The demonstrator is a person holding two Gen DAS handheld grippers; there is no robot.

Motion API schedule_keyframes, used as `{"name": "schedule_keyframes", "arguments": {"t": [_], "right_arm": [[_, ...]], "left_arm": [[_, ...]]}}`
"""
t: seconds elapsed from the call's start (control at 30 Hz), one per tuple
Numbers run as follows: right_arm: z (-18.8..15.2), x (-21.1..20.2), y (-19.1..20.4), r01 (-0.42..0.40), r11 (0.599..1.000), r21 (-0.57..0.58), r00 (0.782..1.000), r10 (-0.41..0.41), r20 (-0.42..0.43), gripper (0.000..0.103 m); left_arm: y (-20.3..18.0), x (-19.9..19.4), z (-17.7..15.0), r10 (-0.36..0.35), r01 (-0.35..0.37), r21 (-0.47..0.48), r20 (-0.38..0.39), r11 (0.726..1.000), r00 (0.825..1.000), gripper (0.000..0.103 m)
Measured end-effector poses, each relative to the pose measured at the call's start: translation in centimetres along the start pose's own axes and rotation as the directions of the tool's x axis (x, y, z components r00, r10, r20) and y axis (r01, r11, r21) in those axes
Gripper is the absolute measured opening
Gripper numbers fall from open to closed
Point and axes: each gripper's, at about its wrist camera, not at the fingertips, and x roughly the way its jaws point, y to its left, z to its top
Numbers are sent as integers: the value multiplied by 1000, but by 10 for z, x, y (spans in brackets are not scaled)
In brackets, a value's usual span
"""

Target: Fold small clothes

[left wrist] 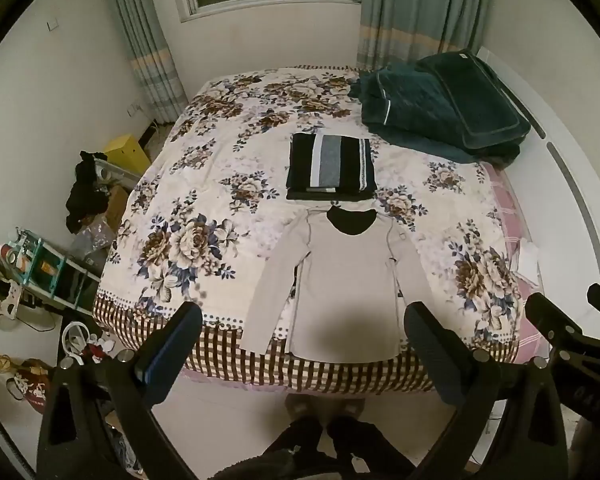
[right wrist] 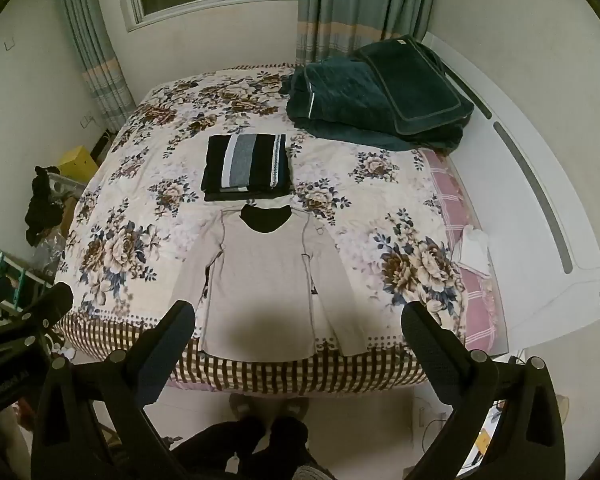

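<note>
While both tools hung above the floor at the foot of the bed, the left hand-held gripper (left wrist: 302,328) stood wide apart and held nothing, and the right hand-held gripper (right wrist: 298,326) was spread just as wide, also bare. Below them the person's dark trouser legs (right wrist: 256,432) and slippers showed at the bed's edge. The right tool's black frame intruded at the right margin of the left wrist view, and the left tool's frame at the left margin of the right wrist view.

Nothing lay between the fingers and the beige long-sleeved knit top (left wrist: 346,280), which was spread flat on the floral bedspread with a brown checked border (left wrist: 204,200). Its hem reached the near checked border, its dark-lined neckline pointed toward the window, and its long axis ran from foot to head of the bed; both sleeves angled down beside the body. A soft shadow darkened the lower part of the top.

Just beyond the collar, almost touching it, sat a folded stack of black, white and grey striped clothes (left wrist: 331,168). Farther right lay a heap of dark green quilted bedding (left wrist: 440,112) against the white headboard (left wrist: 572,200). Clutter on the floor at left was too small to identify.
</note>
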Motion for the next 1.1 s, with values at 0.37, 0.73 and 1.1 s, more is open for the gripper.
{"name": "schedule_keyframes", "arguments": {"t": [0.37, 0.73, 1.1], "right_arm": [[1, 0, -1, -4, 1000, 3, 1000, 4, -4, 103], [0, -1, -1, -2, 1000, 1, 1000, 2, -3, 103], [2, -3, -3, 0, 1000, 0, 1000, 0, -2, 103]], "left_arm": [[-1, 1, 0, -10, 10, -4, -1, 1000, 1000, 103], [-4, -1, 4, -12, 12, -5, 3, 1000, 1000, 103], [-13, -3, 3, -19, 19, -2, 8, 1000, 1000, 103]]}}
